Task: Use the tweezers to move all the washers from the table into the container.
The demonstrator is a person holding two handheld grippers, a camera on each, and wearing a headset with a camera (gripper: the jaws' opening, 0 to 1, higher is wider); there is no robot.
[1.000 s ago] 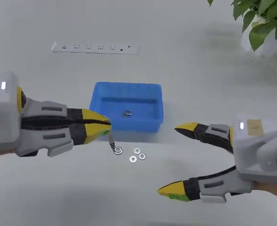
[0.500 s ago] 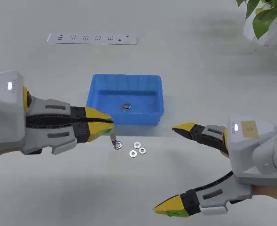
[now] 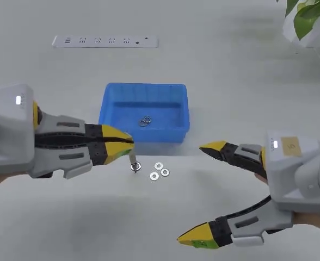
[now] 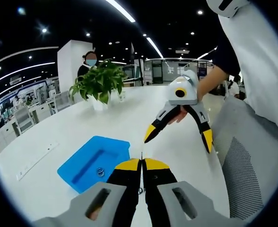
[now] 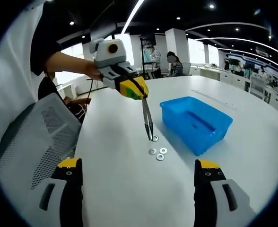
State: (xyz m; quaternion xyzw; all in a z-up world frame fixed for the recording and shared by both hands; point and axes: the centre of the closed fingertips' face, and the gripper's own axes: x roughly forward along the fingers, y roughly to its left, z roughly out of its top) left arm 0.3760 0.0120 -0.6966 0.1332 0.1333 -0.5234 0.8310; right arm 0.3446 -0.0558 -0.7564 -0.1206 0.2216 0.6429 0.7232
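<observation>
Four small flat silver steel washers [image 3: 158,166] lie on the white table [image 3: 231,81] just in front of the shallow blue plastic container [image 3: 143,135], which holds at least one more. The left gripper [image 3: 124,145] is clamped on slim metal tweezers [image 5: 147,118], whose tips rest at the leftmost washer [image 3: 136,167]; whether they pinch it I cannot tell. The right gripper [image 3: 195,193] hangs nearby, jaws wide, holding nothing. Washers this thin are probably light, hard and slippery, so taking one across its rim, with one tip through the hole, looks surest.
</observation>
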